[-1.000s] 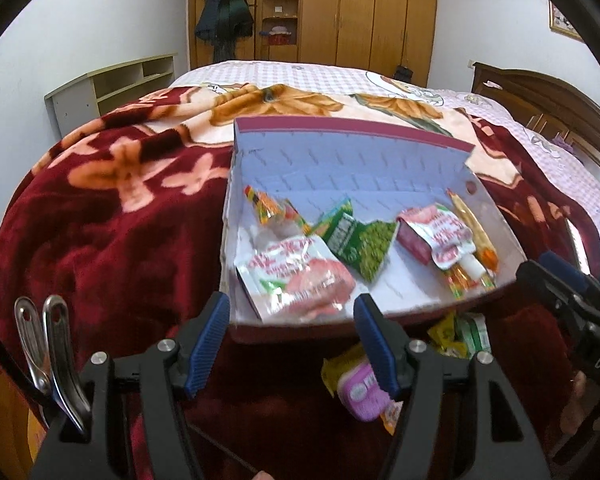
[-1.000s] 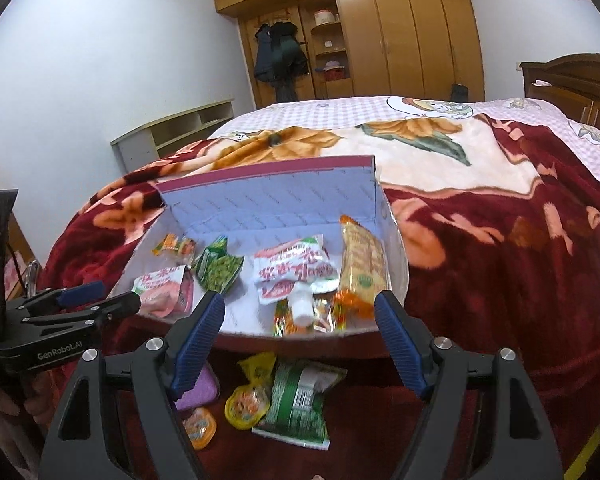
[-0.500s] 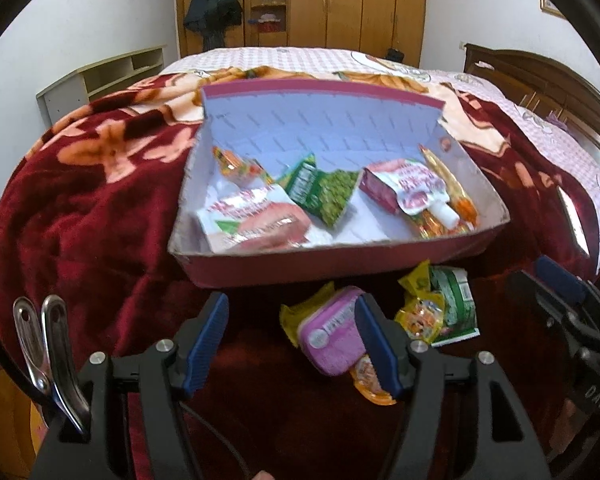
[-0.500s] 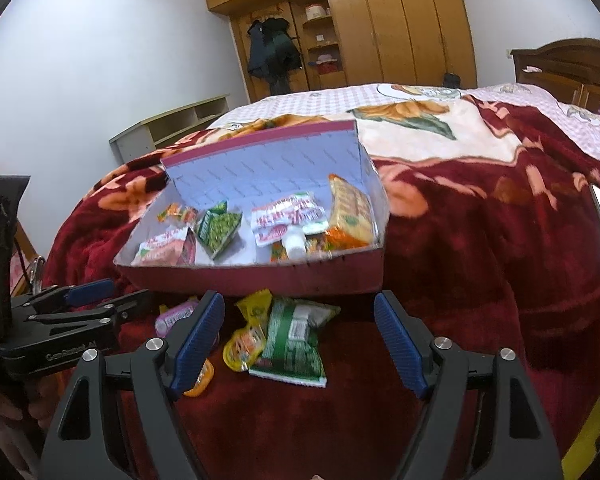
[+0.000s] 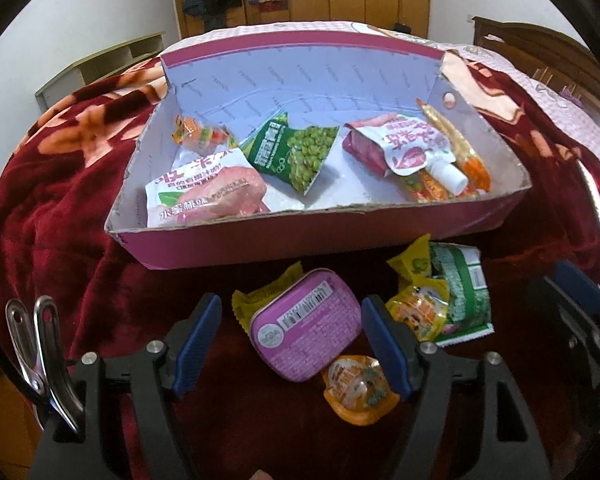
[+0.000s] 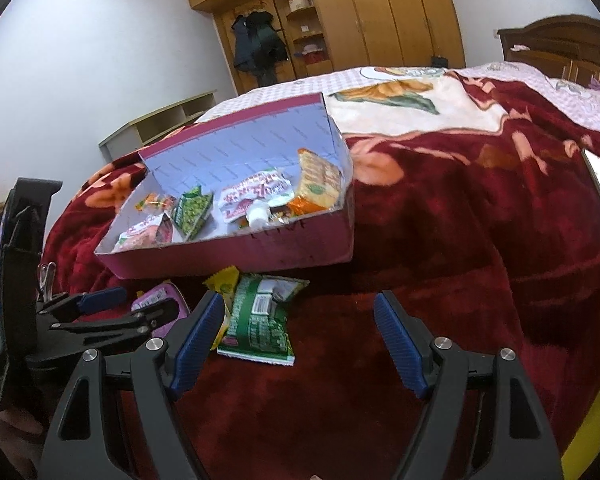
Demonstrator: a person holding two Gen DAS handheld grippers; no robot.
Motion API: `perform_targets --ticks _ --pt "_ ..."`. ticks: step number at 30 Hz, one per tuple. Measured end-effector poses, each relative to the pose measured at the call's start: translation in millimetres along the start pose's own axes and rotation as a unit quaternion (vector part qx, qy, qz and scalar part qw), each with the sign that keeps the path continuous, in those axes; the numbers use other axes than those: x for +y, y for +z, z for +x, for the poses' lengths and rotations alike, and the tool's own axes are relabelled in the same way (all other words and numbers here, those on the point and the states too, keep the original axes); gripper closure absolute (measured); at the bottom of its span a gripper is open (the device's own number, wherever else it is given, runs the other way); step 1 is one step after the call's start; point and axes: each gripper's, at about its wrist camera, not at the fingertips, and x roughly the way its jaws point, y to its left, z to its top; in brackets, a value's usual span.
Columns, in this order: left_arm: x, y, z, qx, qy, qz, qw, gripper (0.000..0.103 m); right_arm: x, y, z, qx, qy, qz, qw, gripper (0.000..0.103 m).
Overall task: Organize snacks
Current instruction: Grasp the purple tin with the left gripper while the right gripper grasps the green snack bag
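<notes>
We hold the left gripper [image 5: 291,340] at the bottom centre of the left wrist view; its jaws are opening and straddle the purple tin [image 5: 305,325], with neither blue pad pressing on it. The tin lies on the red floral blanket [image 5: 52,208], just below the pink cardboard box [image 5: 340,232]. An orange jelly cup [image 5: 358,388] touches the tin's lower right corner, and a yellow wrapper [image 5: 260,294] shows at the tin's upper left.

The box fills the middle of the frame and holds a green pea packet [image 5: 300,152], a pink-and-white pouch [image 5: 208,192] at lower left, and a spouted drink pouch [image 5: 412,150] at right.

In the right wrist view, the right gripper [image 6: 298,340] stands spread at the bottom centre, with nothing between its pads. A green snack packet [image 6: 260,320] lies just inside its left finger, below the box [image 6: 260,256].
</notes>
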Motion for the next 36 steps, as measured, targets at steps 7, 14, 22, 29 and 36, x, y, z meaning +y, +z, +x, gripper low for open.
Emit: perform_targets --ticks 7,14,22,29,36 --pt "-5 0 13 0.0 0.014 -0.005 0.9999 0.026 0 -17 11 0.02 0.011 0.009 1.0 0.024" --pt "-7 -1 20 -0.009 0.024 -0.003 0.9997 0.024 2 -24 18 0.028 0.011 -0.001 1.0 0.024" --pt "-13 -6 17 -0.021 0.035 0.015 0.9991 0.03 0 -26 21 0.03 0.011 0.001 0.999 0.024" --pt "-7 -9 6 -0.038 0.039 0.022 0.9983 0.057 0 -25 21 0.03 0.012 0.001 0.999 0.024" --pt "6 -8 -5 -0.046 0.019 0.009 0.9987 0.07 2 -25 21 0.031 0.012 0.003 0.999 0.024"
